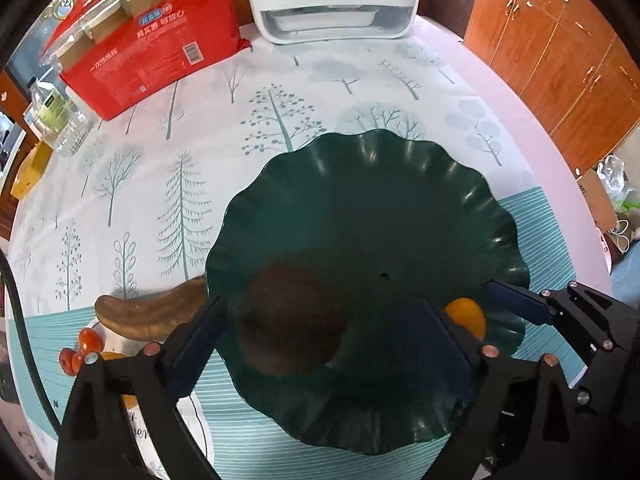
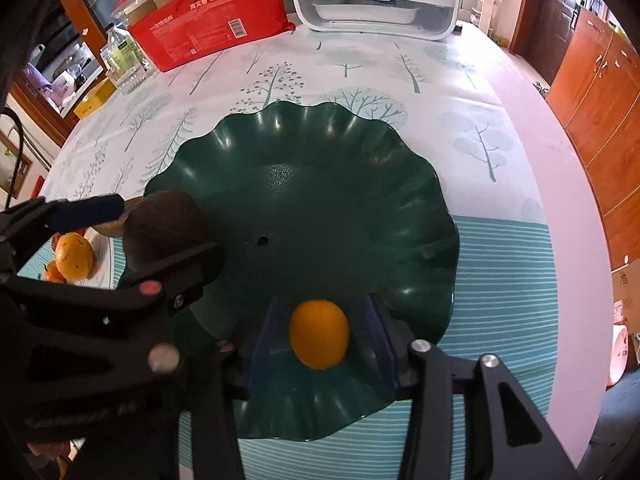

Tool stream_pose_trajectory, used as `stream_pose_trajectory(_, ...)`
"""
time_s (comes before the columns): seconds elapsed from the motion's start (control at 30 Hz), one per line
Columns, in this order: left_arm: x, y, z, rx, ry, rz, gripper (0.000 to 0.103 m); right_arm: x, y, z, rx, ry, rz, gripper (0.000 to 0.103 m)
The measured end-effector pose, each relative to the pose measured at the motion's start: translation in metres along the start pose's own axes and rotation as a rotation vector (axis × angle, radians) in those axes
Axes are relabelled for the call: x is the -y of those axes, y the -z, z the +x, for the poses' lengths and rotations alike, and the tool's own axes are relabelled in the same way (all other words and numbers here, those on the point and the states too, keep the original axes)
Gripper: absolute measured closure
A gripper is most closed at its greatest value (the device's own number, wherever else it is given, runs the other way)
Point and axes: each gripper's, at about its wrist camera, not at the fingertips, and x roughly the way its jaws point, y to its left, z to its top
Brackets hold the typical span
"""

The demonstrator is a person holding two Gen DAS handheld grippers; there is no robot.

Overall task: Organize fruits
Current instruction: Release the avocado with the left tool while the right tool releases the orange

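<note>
**Two fruits set down in the green dish; more fruit waits at the left**

The bench (image 1: 360, 80), covered by a white cloth printed with pale trees and a teal striped band, carries a large dark green plastic dish with a scalloped rim (image 1: 380, 184) near its front edge. A red carton of paper cups (image 1: 160, 52) and a white appliance (image 1: 336, 0) stand at the far side, well apart from the work.

Inside the dish, a round dark brown fruit (image 1: 288, 320) rests on the left part of the floor. The left tool (image 1: 324, 336) stands with its jaws wide apart, one either side of this fruit, pads clear of it. A small smooth orange fruit (image 2: 319, 334) lies near the dish's front rim between the parted jaws of the right tool (image 2: 320, 340), with a gap on each side.

Outside the dish, at the left, a brown overripe banana (image 1: 152, 314), small red fruits (image 1: 89, 339) and a speckled orange (image 2: 74, 256) sit on a white plate (image 2: 102, 252).

Judgement: the placing step is finishing. The next move calls for lifting both tools clear without nudging either fruit, then reaching left for the remaining pieces.
</note>
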Motion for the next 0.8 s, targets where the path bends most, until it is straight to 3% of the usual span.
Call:
stream_pose_trajectory(0.23,-0.002,0.003,0.000,-0.021,0.035,-0.032,0.007,-0.001,0.002,-0.006,0.027,-0.011,-0.008,0.046)
stream_pose_trajectory(0.8,-0.015,0.012,-0.045,0.130,0.028,-0.087,0.007,-0.005,0.001,-0.030,0.089,-0.050,0.027,0.046)
